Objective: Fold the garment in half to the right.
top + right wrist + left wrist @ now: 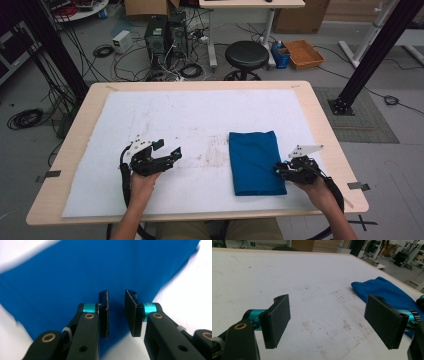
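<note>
A folded blue cloth (254, 161) lies flat on the white table cover (190, 120), right of centre. My right gripper (278, 169) sits low at the cloth's right edge near its front corner. In the right gripper view the right gripper (116, 293) hovers over the blue cloth (75, 272), its jaws a narrow gap apart with nothing pinched between them. My left gripper (168, 148) rests over bare cover left of the cloth, jaws spread wide. From the left gripper view, the left gripper (328, 300) holds nothing, and the cloth (384, 290) lies off to the right.
The cover carries faint brown smudges (212, 150) beside the cloth. The wooden table edge (320, 125) runs close on the right. Behind the table stand a black stool (246, 55), computer towers (165, 32) and loose cables on the floor.
</note>
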{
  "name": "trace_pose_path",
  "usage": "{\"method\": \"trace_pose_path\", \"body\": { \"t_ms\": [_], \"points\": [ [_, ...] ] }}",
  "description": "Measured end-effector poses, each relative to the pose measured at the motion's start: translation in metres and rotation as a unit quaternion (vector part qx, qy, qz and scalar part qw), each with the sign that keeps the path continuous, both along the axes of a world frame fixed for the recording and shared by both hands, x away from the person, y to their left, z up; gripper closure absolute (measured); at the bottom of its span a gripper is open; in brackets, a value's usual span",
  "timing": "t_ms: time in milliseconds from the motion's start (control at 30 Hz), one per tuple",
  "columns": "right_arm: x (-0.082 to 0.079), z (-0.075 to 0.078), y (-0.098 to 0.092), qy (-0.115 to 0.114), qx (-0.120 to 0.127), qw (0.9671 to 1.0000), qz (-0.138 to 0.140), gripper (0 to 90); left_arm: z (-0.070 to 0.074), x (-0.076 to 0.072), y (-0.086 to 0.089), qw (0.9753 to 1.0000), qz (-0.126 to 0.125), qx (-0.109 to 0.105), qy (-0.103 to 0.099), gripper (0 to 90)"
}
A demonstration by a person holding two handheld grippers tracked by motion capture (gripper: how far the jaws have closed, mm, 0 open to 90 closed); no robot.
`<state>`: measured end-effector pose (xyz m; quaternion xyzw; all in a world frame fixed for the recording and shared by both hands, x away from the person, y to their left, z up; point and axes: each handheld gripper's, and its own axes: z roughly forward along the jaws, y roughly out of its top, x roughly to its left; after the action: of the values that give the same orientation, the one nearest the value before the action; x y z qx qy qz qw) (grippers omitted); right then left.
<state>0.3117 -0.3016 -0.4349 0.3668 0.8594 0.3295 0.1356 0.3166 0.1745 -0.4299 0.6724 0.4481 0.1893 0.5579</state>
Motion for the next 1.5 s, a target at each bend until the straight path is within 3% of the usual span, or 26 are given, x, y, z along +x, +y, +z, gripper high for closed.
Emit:
{"method": "trace_pose_path", "body": {
  "t_ms": [100,133,200,233,300,333,400,467,533,567,600,667,767,867,1000,1200,1500],
  "points": [
    [-0.003,0.004,-0.006,-0.009,-0.014,0.9998,-0.013,62.6,0.0,0.0,0.0,1.0,0.002,-0.004,-0.003,20.9],
    [-0.004,0.005,-0.009,-0.013,-0.001,0.9998,-0.015,59.2,0.001,0.0,0.001,1.0,0.0,-0.002,-0.007,20.9],
    [-0.007,0.007,-0.014,-0.032,0.039,0.9986,-0.018,41.9,0.001,0.0,0.001,0.9999,0.0,-0.003,-0.01,20.9],
    [-0.007,0.009,-0.018,-0.062,0.064,0.9956,-0.028,33.9,0.001,0.0,0.001,0.9999,0.002,-0.004,-0.011,20.9],
    [-0.005,0.011,-0.02,-0.095,0.101,0.9889,-0.054,31.0,0.001,0.001,0.002,0.9999,0.003,-0.004,-0.011,20.9],
    [-0.003,0.012,-0.02,-0.106,0.106,0.9869,-0.061,30.4,0.0,0.002,0.002,0.9999,0.006,-0.005,-0.01,20.9],
    [0.004,0.011,-0.014,-0.114,0.096,0.9867,-0.064,31.6,0.0,0.002,0.003,0.9999,0.005,-0.006,-0.01,20.9],
    [0.009,0.004,-0.006,-0.087,0.09,0.9909,-0.049,33.9,0.0,0.001,0.004,0.9999,0.003,-0.008,-0.014,21.1],
    [0.011,-0.003,0.002,-0.074,0.053,0.9953,-0.033,34.5,-0.001,0.0,0.006,0.9998,0.001,-0.01,-0.018,21.3],
    [0.011,-0.005,0.003,-0.079,0.039,0.9958,-0.028,32.7,-0.001,0.0,0.007,0.9997,-0.002,-0.007,-0.022,21.3],
    [0.011,-0.004,0.002,-0.086,0.039,0.9951,-0.03,30.3,-0.001,0.0,0.008,0.9996,-0.006,-0.006,-0.028,21.3],
    [0.01,0.002,-0.003,-0.103,0.056,0.9919,-0.049,25.5,-0.001,-0.001,0.01,0.9989,-0.02,-0.002,-0.042,21.3],
    [0.005,0.012,-0.017,-0.13,0.122,0.981,-0.078,20.6,-0.002,-0.004,0.012,0.9968,-0.028,0.018,-0.072,21.3],
    [0.001,0.016,-0.027,-0.153,0.128,0.9756,-0.092,19.7,-0.002,-0.004,0.014,0.9973,-0.029,0.012,-0.067,21.3],
    [0.0,0.017,-0.044,-0.164,0.14,0.9683,-0.126,19.7,0.001,-0.005,0.016,0.9973,-0.024,0.01,-0.068,21.1],
    [-0.005,0.019,-0.064,-0.174,0.156,0.9612,-0.147,19.3,0.003,-0.005,0.016,0.9959,-0.032,0.011,-0.084,21.1],
    [-0.012,0.021,-0.072,-0.172,0.162,0.9567,-0.17,19.0,0.003,-0.005,0.009,0.9947,-0.043,0.019,-0.091,21.1]
  ]
}}
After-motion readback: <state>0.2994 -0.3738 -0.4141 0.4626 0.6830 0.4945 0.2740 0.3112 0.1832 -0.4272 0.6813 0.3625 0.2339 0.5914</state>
